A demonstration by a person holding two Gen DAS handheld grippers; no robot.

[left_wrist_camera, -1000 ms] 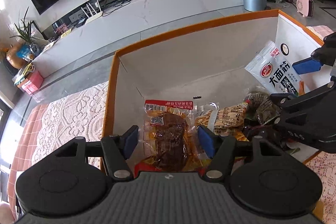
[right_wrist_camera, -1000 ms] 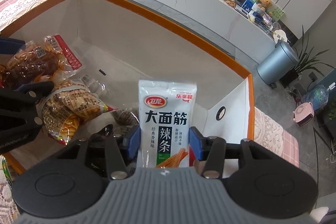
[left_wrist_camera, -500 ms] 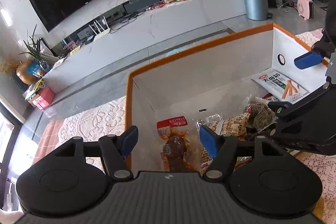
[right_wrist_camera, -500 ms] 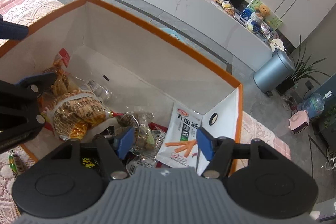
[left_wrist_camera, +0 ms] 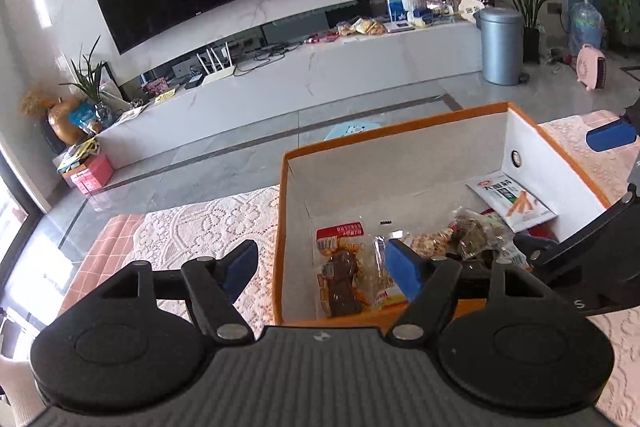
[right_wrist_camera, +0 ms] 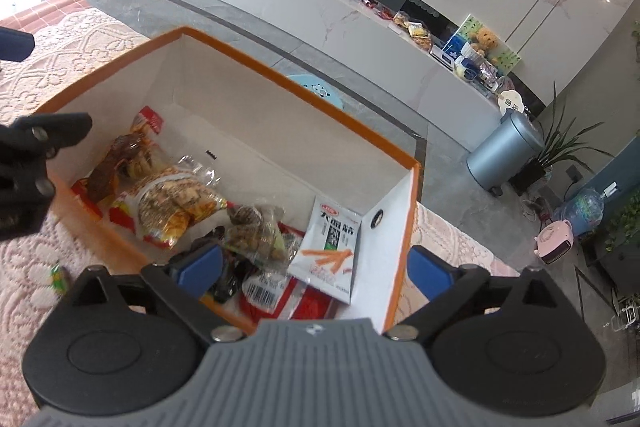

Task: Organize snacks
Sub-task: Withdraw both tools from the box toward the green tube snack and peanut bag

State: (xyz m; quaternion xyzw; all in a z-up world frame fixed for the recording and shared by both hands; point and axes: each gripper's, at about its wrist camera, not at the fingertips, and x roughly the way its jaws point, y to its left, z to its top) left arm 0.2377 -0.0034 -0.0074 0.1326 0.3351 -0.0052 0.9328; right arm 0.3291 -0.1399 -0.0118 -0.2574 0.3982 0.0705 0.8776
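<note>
Both claws empty now, snacks down in the orange-rimmed box [right_wrist_camera: 304, 91].

My right gripper [right_wrist_camera: 316, 269] has let go of the white spicy-strip packet [right_wrist_camera: 330, 243]; it lies flat in the box's right end, against the white wall, and my jaws are opening with nothing between them. My left gripper [left_wrist_camera: 320, 267], jaws also opening and empty, has risen off the glossy braised-meat pack [left_wrist_camera: 340, 275] at the left end. Crinkly bags fill the middle; I judge this drop finished.
</note>
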